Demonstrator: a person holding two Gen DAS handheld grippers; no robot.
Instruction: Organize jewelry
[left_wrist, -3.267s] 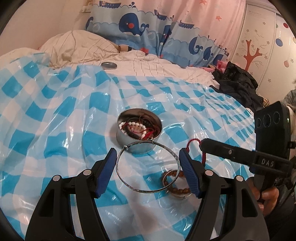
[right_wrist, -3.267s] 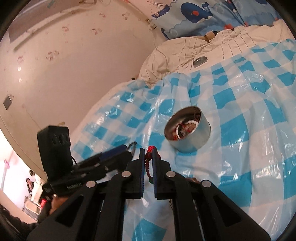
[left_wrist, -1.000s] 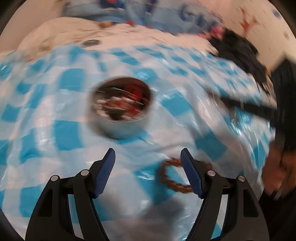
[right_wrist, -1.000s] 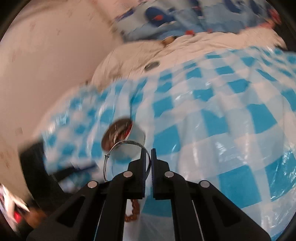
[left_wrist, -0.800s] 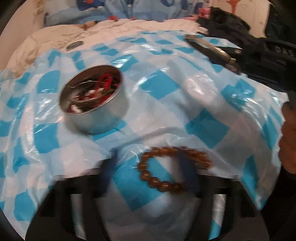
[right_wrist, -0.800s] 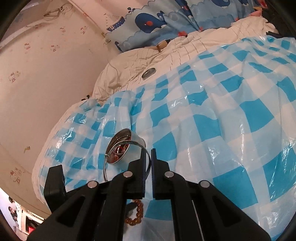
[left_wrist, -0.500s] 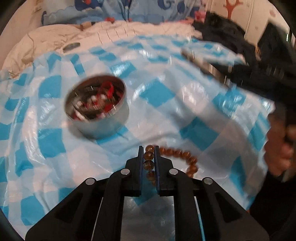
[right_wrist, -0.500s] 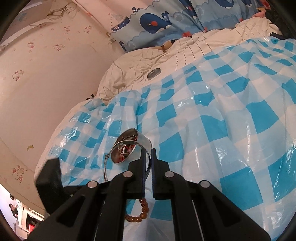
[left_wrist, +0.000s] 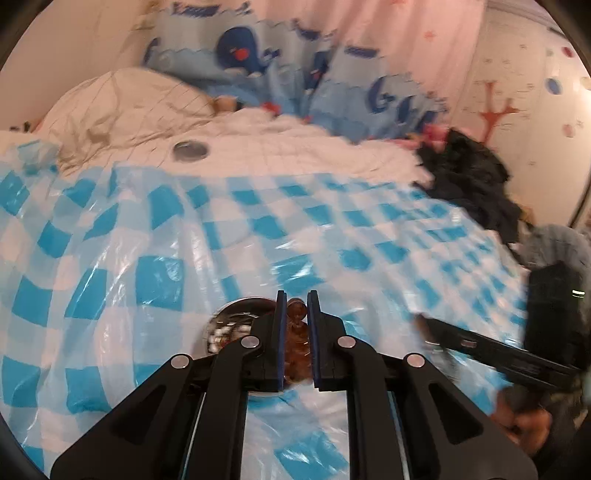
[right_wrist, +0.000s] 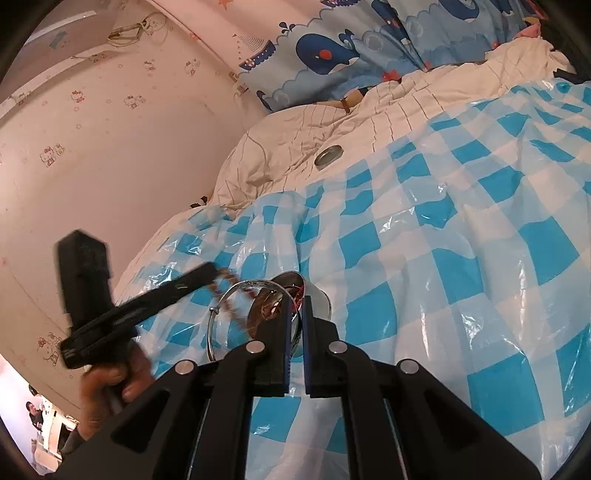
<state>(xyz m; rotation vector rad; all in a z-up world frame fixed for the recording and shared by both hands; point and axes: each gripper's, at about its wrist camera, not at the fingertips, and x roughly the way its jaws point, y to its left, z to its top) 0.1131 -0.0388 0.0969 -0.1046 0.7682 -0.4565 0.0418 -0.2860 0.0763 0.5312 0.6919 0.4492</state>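
The sheet (right_wrist: 461, 236) is checked blue and white. At twelve o'clock, a light-blue curtain (right_wrist: 369, 44) bears navy whales. The beads (left_wrist: 295, 334) are amber-brown; the tin (right_wrist: 317, 295) silver. The wall (right_wrist: 110, 147) is pink with small cat figures. Both tools are black.

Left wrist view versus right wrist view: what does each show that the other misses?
Only the left wrist view shows the left gripper shut on the brown beaded bracelet, and the black clothing heap. Only the right wrist view shows the thin silver wire bangle in the right gripper. Both show the round metal tin, its lid and the blue-checked plastic sheet.
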